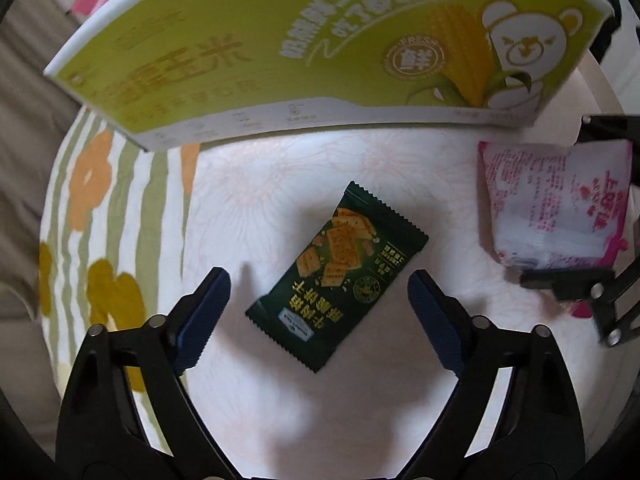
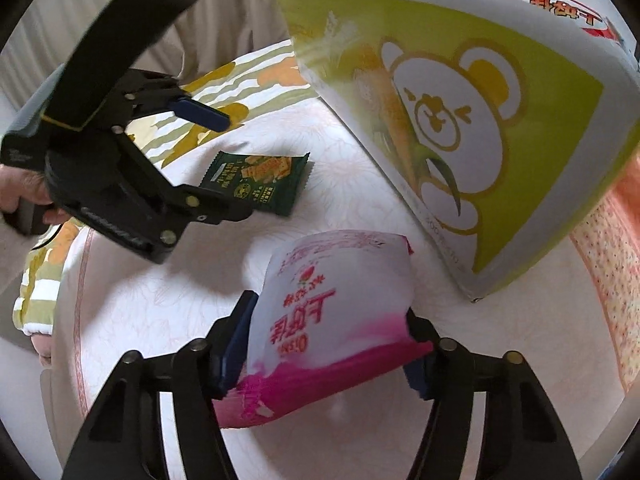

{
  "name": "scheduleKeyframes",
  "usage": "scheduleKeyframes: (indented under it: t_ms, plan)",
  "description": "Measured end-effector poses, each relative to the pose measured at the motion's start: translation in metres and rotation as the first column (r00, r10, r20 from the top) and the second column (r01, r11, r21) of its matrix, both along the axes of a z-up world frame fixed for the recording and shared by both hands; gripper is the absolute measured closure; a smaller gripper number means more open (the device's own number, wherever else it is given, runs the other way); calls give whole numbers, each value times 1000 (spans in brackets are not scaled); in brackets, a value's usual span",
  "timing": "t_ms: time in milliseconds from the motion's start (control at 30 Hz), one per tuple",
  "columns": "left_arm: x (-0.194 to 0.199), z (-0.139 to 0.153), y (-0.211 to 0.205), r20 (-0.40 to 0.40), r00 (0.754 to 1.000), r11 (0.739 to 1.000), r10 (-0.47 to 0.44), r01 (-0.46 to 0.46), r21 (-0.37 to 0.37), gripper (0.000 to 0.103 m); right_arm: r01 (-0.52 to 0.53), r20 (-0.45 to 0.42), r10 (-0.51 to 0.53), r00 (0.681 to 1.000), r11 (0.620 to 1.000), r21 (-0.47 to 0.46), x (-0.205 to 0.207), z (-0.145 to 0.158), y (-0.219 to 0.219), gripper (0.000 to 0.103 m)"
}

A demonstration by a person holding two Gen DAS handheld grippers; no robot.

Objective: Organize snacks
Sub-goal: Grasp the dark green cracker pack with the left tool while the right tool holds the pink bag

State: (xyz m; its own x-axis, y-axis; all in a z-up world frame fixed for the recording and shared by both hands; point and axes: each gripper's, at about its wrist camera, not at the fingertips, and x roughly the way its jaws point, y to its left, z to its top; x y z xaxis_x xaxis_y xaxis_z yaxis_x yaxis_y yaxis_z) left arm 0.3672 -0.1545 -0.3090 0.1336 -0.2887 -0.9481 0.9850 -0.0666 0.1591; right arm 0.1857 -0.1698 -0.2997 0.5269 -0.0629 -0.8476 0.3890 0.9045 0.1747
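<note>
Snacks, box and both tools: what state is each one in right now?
Green packet: flat on the cloth, sealed, untouched.
Pink bag: puffy, gripped.
Box: standing, snacks visible inside.
Left tool: open above the green packet.
Right tool: shut on the pink bag.

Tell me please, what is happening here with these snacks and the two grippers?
A person is sorting snacks on a white patterned cloth. The right gripper is shut on a pink and white snack bag, held just above the cloth. The left gripper is open and hangs over a dark green cracker packet, which lies flat and is not yet gripped. A green corn box stands behind them; more snack packs show above its rim in the right wrist view.
</note>
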Motion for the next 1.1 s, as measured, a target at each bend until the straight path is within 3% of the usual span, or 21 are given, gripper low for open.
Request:
scheduleKeyframes:
  t_ms: [67, 233, 433, 667, 700, 767, 900, 967, 1100]
  plan:
    - [3, -5, -3, 4, 1000, 1000, -6, 6, 19, 15, -2, 1, 2, 1000, 1000, 0, -3, 1, -1, 43]
    - [6, -12, 3, -102, 995, 999, 16, -11, 51, 15, 0, -7, 0, 1000, 1000, 16, 0, -1, -5, 43]
    - [-16, -13, 17, -175, 985, 997, -3, 15, 71, 15, 5, -10, -4, 1000, 1000, 24, 11, -3, -11, 44]
    - [8, -7, -1, -170, 976, 991, 135, -132, 29, 16, 5, -9, -5, 1000, 1000, 21, 15, -3, -10, 44]
    - [11, -7, -5, -168, 974, 989, 151, -149, 26, 18, 4, -8, -4, 1000, 1000, 21, 14, -3, -9, 44]
    - [12, -9, -12, -163, 972, 986, 169, -166, 32, 34, 4, -7, -4, 1000, 1000, 26, 13, -3, -8, 44]
    - [0, -11, -18, -159, 971, 983, 181, -179, 31, 45, 6, -3, -6, 1000, 1000, 27, 13, -2, -8, 44]
    - [-1, -11, -19, -163, 969, 983, 183, -181, 25, 62, 4, 2, -4, 1000, 1000, 22, 12, -1, -8, 44]
    - [-10, -8, -16, -148, 971, 982, 188, -186, 27, 62, 8, 12, -8, 1000, 1000, 16, 8, 3, -7, 45]
